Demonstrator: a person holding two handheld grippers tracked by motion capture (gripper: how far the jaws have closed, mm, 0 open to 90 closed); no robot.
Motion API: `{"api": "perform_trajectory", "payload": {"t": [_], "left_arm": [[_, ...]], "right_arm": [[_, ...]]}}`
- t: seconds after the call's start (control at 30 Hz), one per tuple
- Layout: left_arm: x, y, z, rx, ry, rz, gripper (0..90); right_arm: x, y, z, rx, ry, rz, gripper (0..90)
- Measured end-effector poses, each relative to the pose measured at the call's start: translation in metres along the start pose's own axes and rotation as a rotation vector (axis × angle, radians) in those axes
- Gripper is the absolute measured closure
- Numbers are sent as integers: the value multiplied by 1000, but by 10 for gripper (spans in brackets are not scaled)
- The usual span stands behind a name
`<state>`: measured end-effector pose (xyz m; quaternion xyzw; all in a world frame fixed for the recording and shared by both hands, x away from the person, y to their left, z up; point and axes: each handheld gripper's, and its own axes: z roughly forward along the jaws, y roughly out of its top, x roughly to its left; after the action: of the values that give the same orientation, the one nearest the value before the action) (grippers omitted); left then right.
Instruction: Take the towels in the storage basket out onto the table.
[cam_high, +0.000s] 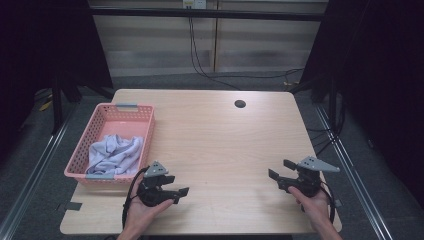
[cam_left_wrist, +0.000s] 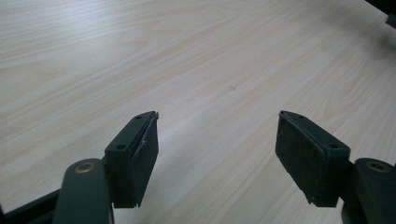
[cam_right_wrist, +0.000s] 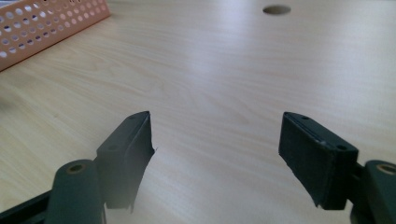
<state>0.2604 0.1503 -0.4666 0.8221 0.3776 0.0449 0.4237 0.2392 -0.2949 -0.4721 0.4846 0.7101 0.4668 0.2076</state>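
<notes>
Currently both jaws wide, nothing held – left gripper (cam_high: 176, 194) nearest cloth (cam_high: 116, 154), heaped in pink basket (cam_high: 148, 131). Risk: basket wall caught, basket dragged off table (cam_high: 225, 145) edge – right gripper (cam_high: 278, 170) well apart.

black grippers (cam_high: 165, 192), grey triangular plates (cam_high: 156, 169)

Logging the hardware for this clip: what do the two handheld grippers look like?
Both the left gripper and the right gripper are black with two blocky jaws and flat dark pads. Each carries a grey three-cornered plate on top and trails a black cable. No sleeves show.
</notes>
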Motion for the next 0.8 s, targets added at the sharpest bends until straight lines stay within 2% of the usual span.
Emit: {"api": "perform_trajectory", "payload": {"t": [0.03,0.07,0.13,0.2,0.23,0.3,0.37,0.43,0.47,0.6,0.67,0.7,0.77,0.8], "left_arm": [[0,0,0,0,0,0,314],[1,1,-1,-8,14,6,316],[2,1,-1,-8,19,5,314],[2,3,-1,-9,21,6,317],[2,3,-1,-5,20,7,325],[1,4,-3,-6,35,7,329],[0,7,-6,-11,54,6,333],[-4,12,-10,-16,68,27,337],[-5,16,-16,-16,92,39,338],[-3,22,-23,-20,90,40,328],[-1,26,-29,-16,112,59,327],[2,28,-32,-13,127,51,327],[7,31,-38,-27,129,25,322],[11,32,-42,-26,142,25,322]], "right_arm": [[0,0,0,0,0,0,255],[-1,1,-3,9,24,30,240],[-1,1,-4,17,12,33,234],[0,0,-5,53,31,22,233],[0,0,-6,60,27,17,232],[-1,-1,-8,71,54,18,246],[0,-1,-10,69,75,3,326],[4,0,-12,73,93,-18,313],[7,1,-12,70,101,-21,289],[10,0,-10,87,116,-28,273],[10,0,-9,93,126,-35,272],[10,0,-9,93,126,-35,272],[9,0,-9,89,128,-27,272],[9,0,-9,86,127,-29,273]]}}
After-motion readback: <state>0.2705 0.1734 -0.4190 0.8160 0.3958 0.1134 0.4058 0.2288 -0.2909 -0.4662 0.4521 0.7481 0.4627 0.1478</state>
